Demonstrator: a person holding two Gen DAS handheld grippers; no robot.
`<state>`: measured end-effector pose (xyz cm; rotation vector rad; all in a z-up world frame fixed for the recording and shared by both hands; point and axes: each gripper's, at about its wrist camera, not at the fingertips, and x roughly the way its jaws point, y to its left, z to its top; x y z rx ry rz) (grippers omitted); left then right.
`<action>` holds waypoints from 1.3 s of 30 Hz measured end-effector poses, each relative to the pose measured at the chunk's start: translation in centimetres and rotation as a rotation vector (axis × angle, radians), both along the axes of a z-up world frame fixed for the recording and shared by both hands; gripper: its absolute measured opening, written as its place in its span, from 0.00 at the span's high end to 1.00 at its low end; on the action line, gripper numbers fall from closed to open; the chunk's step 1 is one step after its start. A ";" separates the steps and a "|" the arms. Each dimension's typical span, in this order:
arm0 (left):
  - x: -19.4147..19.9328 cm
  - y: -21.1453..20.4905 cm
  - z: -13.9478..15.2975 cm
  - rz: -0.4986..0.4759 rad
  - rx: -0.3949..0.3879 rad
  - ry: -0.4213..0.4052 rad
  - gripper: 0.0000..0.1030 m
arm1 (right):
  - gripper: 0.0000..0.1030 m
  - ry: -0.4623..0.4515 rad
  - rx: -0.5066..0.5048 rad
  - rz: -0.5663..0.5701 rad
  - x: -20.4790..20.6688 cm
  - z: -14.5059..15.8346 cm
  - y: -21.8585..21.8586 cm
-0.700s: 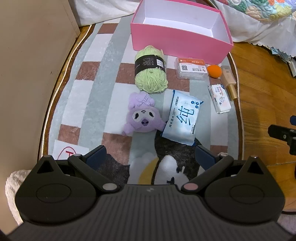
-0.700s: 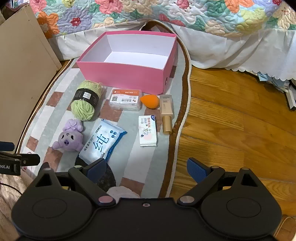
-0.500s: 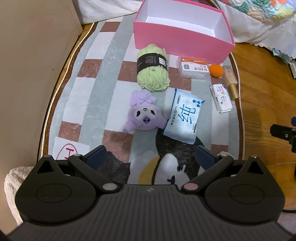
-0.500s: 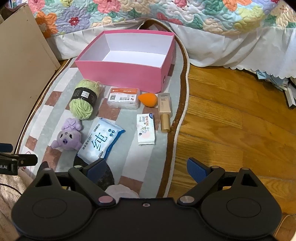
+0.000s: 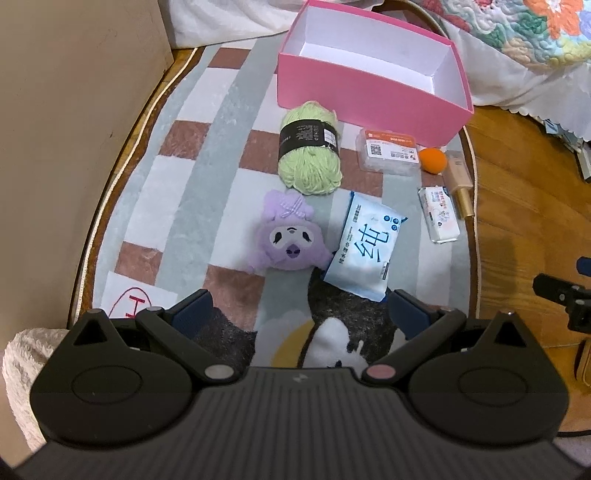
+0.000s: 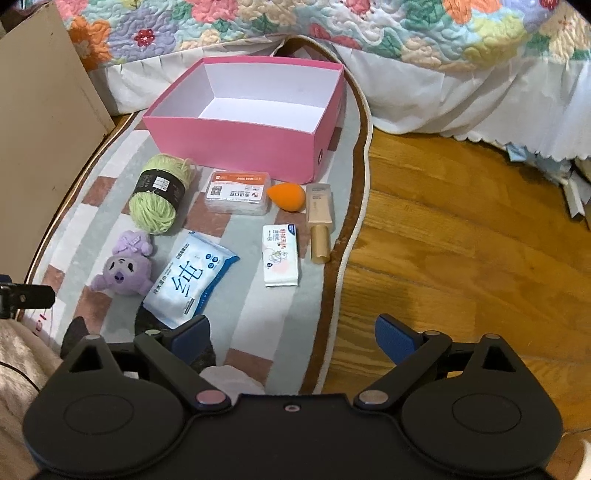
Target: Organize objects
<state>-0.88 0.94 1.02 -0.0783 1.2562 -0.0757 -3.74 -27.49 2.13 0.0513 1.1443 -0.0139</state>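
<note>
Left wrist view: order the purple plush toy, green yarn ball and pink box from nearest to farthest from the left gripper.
1. purple plush toy, just ahead of the open left gripper.
2. green yarn ball, behind the plush.
3. pink box, at the rug's far end.

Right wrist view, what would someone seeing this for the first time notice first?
The open, empty pink box at the far end of the rug stands out, with the flowered quilt behind it. In front of the box lie the loose things: green yarn, a purple plush, a blue wipes pack and an orange sponge. Both grippers are open and hold nothing.
</note>
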 end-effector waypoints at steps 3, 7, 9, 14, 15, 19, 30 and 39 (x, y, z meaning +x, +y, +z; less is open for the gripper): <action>-0.1 -0.3 0.1 -0.009 0.008 -0.012 0.00 | 0.03 -0.004 0.010 -0.001 0.1 0.1 -0.1; -0.3 -1.1 0.0 -0.036 0.029 -0.015 0.00 | 0.03 -0.002 0.012 0.003 0.3 0.1 -0.1; -0.2 -1.3 0.1 -0.040 0.025 -0.013 0.00 | 0.03 -0.002 0.005 0.016 0.4 0.2 0.1; -0.4 -1.7 0.2 -0.050 0.027 -0.013 0.00 | 0.03 -0.017 0.013 0.023 0.8 0.7 0.1; -0.5 -1.7 0.2 -0.051 0.028 -0.014 0.00 | 0.03 -0.018 0.018 0.022 0.8 0.7 0.1; -0.5 -1.8 0.2 -0.054 0.029 -0.016 0.00 | 0.03 -0.020 0.041 0.032 0.8 0.8 0.2; -0.6 -1.8 0.3 -0.058 0.062 -0.025 0.00 | 0.03 -0.011 -0.019 0.127 1.3 0.9 2.2; -0.4 -1.6 -0.1 -0.054 0.049 -0.011 0.00 | 0.03 0.001 0.009 0.151 1.2 0.8 2.4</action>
